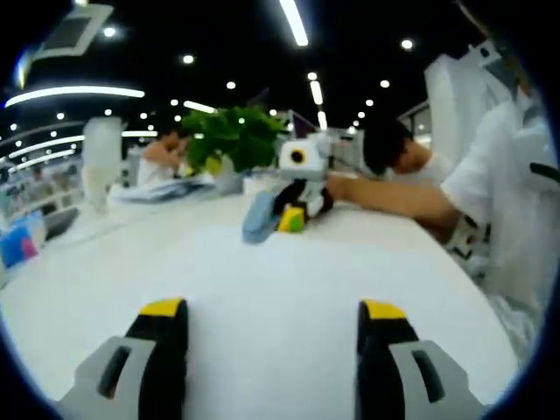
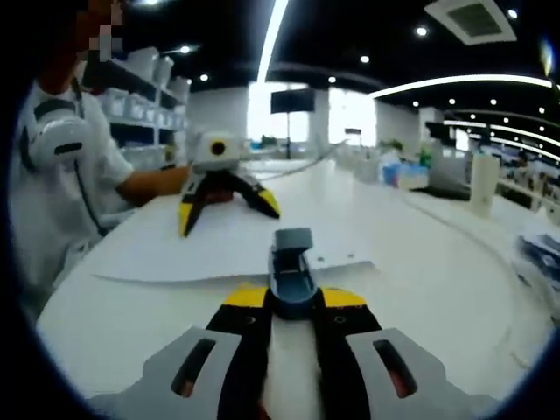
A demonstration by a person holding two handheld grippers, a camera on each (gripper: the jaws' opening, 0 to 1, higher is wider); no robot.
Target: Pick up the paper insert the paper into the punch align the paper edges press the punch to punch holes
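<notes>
In the right gripper view, the right hand-held gripper is seen closed around the near end of the blue-grey punch, its yellow-tipped jaws pressed against both sides. The punch is set over the near edge of the white paper, which lies flat on the white desk; small holes are visible along the edge just right of the punch. The left hand-held gripper is seen standing on the paper's far side, jaws spread. In the left gripper view, the left hand-held gripper is held wide open with nothing between its jaws, and bare desk lies ahead up to the distant punch. The desk's right edge is lined by a person's arm.
</notes>
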